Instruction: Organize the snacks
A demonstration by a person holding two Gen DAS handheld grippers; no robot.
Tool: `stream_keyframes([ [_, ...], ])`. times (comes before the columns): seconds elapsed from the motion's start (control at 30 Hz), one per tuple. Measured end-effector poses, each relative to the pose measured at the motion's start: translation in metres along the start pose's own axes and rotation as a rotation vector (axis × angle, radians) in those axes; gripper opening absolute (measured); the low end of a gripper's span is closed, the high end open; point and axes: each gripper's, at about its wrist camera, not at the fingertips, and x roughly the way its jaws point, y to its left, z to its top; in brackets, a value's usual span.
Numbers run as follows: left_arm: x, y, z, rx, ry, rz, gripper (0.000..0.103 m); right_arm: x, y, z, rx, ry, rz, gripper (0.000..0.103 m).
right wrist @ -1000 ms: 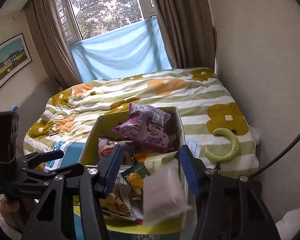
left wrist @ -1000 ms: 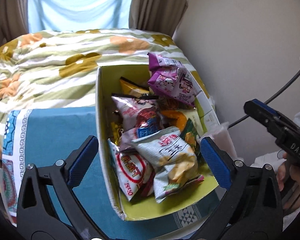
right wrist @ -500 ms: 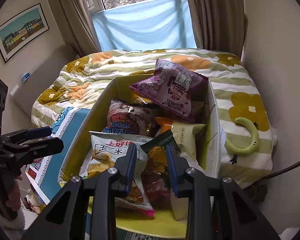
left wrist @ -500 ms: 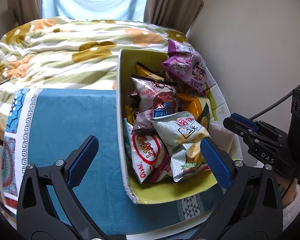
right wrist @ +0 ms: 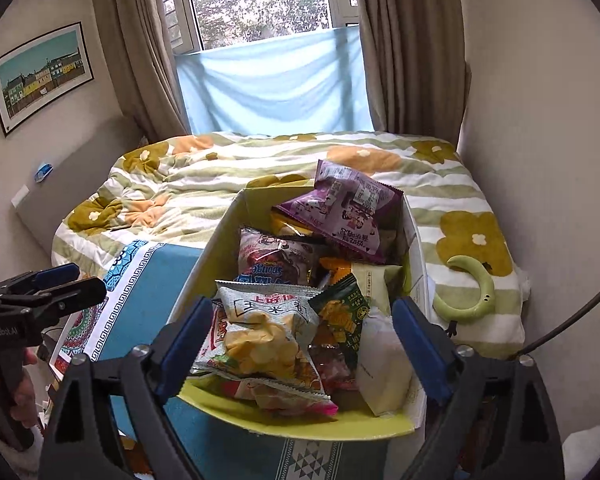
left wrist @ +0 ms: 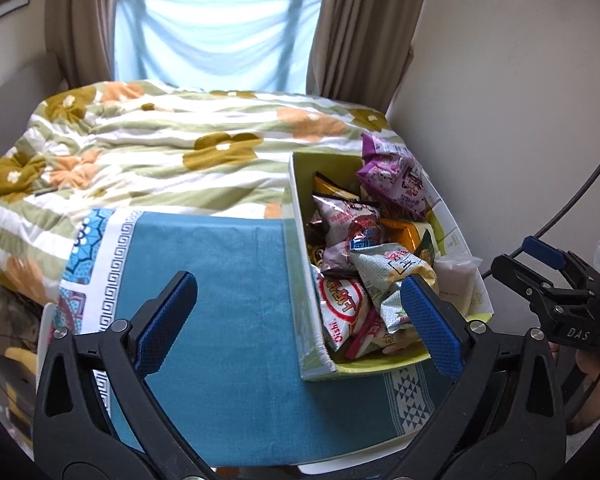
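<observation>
An open yellow-green box [left wrist: 300, 240] [right wrist: 204, 264] full of snack bags stands on a teal cloth [left wrist: 220, 300] [right wrist: 156, 280]. A purple bag [left wrist: 396, 176] [right wrist: 340, 208] lies on top at the far end. A grey-white chip bag [left wrist: 384, 276] [right wrist: 268, 320] and a red-and-white bag [left wrist: 340, 308] lie at the near end. My left gripper [left wrist: 300, 320] is open and empty, above the cloth and the box's left wall. My right gripper [right wrist: 300, 344] is open and empty, just above the near bags. It also shows in the left wrist view [left wrist: 548, 280].
A bed with a flowered quilt [left wrist: 160, 152] [right wrist: 260, 160] lies behind the box. A green crescent toy [right wrist: 472, 296] rests on the quilt to the right. A wall [left wrist: 520, 80] is close on the right. A curtained window [right wrist: 268, 60] is behind the bed.
The right gripper has opened wide after narrowing half a second ago. The left gripper has pulled back and shifted left, so more cloth and bed show. The snack bags stay in the box.
</observation>
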Motion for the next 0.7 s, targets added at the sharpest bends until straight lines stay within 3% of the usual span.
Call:
stream_keyframes([
  [0.03,-0.011,0.003,-0.001,0.011,-0.023,0.013,0.101,-0.007,0.006,0.000,0.002,-0.009,-0.010,0.103],
  [0.3,-0.101,0.029,-0.017,0.071,-0.176,0.082,0.102,-0.067,0.053,-0.010,0.086,-0.072,-0.075,0.103],
  [0.7,-0.147,0.048,-0.053,0.081,-0.200,0.104,0.102,-0.112,0.110,-0.040,0.049,-0.125,-0.160,0.103],
])
